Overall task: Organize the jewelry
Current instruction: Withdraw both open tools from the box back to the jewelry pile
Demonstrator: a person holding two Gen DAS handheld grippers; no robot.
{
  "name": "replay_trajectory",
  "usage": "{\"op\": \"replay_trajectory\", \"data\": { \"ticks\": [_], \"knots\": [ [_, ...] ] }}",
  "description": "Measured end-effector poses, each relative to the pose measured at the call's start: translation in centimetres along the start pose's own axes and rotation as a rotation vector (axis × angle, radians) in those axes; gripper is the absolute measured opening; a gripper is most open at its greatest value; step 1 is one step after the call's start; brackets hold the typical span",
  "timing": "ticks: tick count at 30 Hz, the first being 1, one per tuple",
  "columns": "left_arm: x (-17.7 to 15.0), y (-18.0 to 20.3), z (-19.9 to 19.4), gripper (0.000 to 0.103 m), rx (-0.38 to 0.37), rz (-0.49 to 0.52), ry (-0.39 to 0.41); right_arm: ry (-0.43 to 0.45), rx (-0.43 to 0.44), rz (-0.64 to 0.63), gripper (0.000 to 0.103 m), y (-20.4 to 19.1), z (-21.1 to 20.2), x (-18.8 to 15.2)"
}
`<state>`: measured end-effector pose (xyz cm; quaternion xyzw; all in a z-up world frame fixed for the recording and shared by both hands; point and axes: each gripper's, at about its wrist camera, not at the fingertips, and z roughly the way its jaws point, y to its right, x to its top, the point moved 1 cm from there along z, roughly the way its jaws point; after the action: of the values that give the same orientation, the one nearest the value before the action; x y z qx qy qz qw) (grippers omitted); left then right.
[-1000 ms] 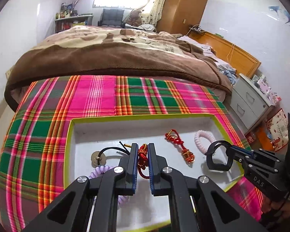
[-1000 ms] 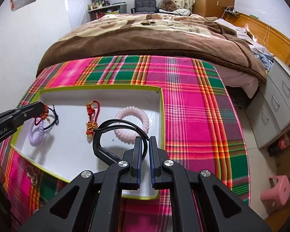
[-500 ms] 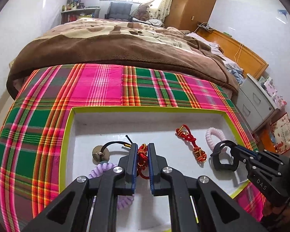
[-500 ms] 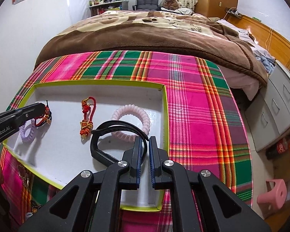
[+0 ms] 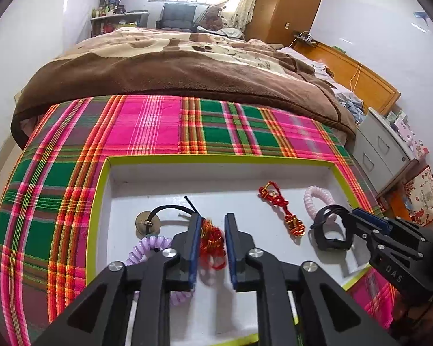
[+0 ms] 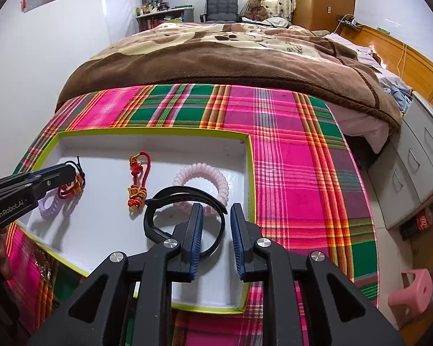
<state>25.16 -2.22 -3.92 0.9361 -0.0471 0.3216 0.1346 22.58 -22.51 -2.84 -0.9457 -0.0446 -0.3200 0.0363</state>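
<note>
Jewelry lies in the white tray [image 6: 246,170] on the plaid cloth [image 6: 288,150]. Your left gripper [image 5: 212,248] is opening around the red-and-gold bracelet [image 5: 212,239], whose coils rest on the tray near the lilac spiral band [image 5: 147,248]. Your right gripper [image 6: 215,230] is opening too, the black strap [image 6: 187,193] loose between its pads, just near of the pink spiral band [image 6: 202,177] and right of the red knot charm [image 6: 137,178].

A brown blanket [image 6: 231,57] covered the bed beyond the plaid cloth [image 6: 288,155], with a wooden wardrobe [image 6: 323,0], a grey drawer cabinet [image 6: 418,155], a teddy bear [image 6: 256,4] and a pink stool [image 6: 412,289] around.
</note>
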Motion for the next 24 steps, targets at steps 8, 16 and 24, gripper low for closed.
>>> {"op": "replay_trajectory", "data": {
  "ticks": [8, 16, 24],
  "knots": [
    [-0.3, 0.4, -2.1, 0.030, -0.012, 0.001, 0.028, 0.038, 0.040, 0.009, 0.043, -0.4, -1.4, -0.3],
    [-1.6, 0.5, -6.3, 0.037, -0.023, 0.015, 0.095, 0.079, 0.070, 0.016, 0.043, -0.7, -4.0, -1.3],
    [-4.6, -0.1, -9.9, 0.044, -0.033, 0.000, 0.132, 0.105, 0.121, 0.023, 0.043, -0.8, -6.5, -3.7]
  ]
}}
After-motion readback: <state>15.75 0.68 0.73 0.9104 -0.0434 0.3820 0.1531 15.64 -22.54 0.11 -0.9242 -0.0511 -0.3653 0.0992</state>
